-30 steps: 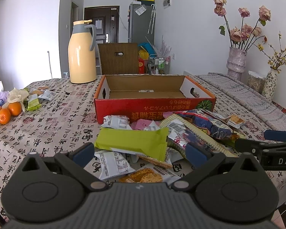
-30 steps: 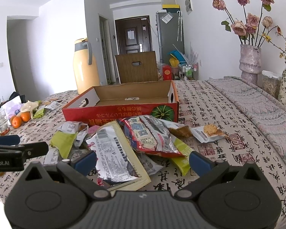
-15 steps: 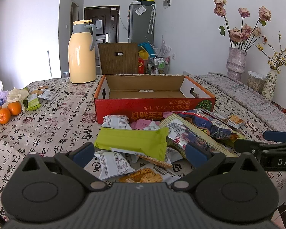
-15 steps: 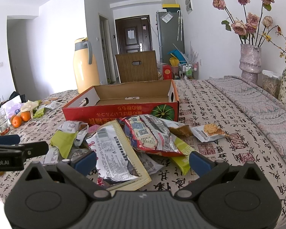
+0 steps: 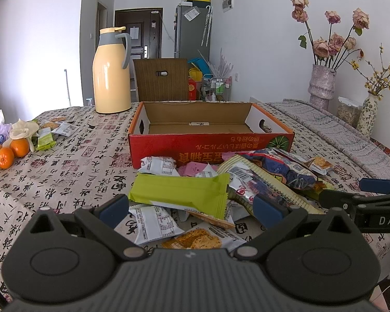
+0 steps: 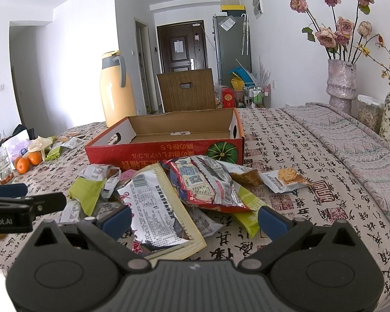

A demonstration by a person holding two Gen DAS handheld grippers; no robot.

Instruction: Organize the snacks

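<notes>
A heap of snack packets (image 6: pixel 169 197) lies on the bench (image 6: pixel 299 161) just in front of the empty red cardboard box (image 5: pixel 210 140). A green wrapper (image 5: pixel 179 191) tops the heap's left side. The left hand-held gripper (image 5: pixel 191 212) and the right hand-held gripper (image 6: pixel 195 219) both hover before the heap, fingers spread apart, holding nothing.

A table (image 5: pixel 72 171) is covered by a printed cloth; on it are set an open cardboard box (image 5: pixel 210 140), scattered snack packets (image 6: pixel 169 197), a thermos (image 5: pixel 111 72), oranges (image 5: pixel 11 150) and vases (image 6: pixel 342 83).
</notes>
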